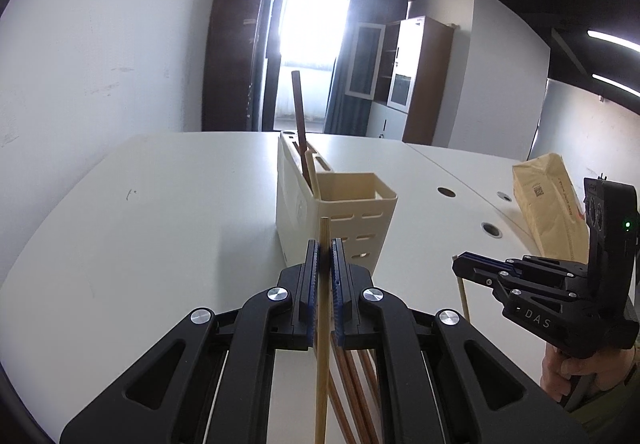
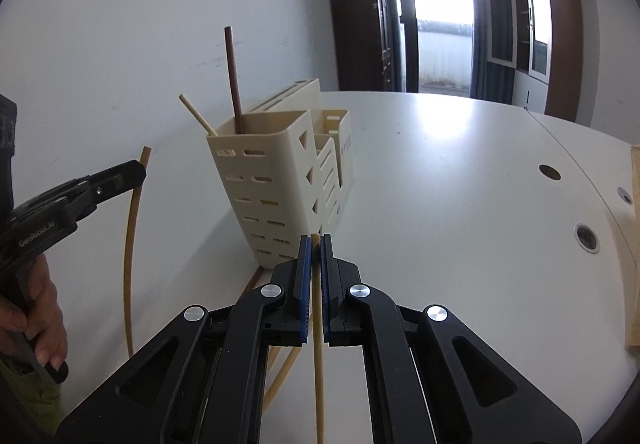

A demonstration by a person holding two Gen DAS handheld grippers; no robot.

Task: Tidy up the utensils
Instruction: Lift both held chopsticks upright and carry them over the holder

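Partly sorted: two chopsticks in the holder, two more in hand, several left on the bench.

Already standing in the front compartment of the cream utensil holder (image 2: 276,180): a dark chopstick (image 2: 234,80) upright and a pale chopstick (image 2: 198,115) leaning out to the left. Gripped between the closed fingers of the left gripper (image 1: 324,244): a light wooden chopstick (image 1: 323,324), held clear of the bench just short of the holder. Clamped the same way in the right gripper (image 2: 316,240): a second light chopstick (image 2: 319,364), tip near the holder's base. Still lying on the white bench (image 2: 460,172) beneath the fingers: a small bundle of reddish chopsticks (image 1: 354,384), and seemingly more pale ones. Judged under halfway: both held sticks yet to drop into the holder, then the loose ones. Off to the far right, a brown paper package (image 1: 548,204), apart from the work.
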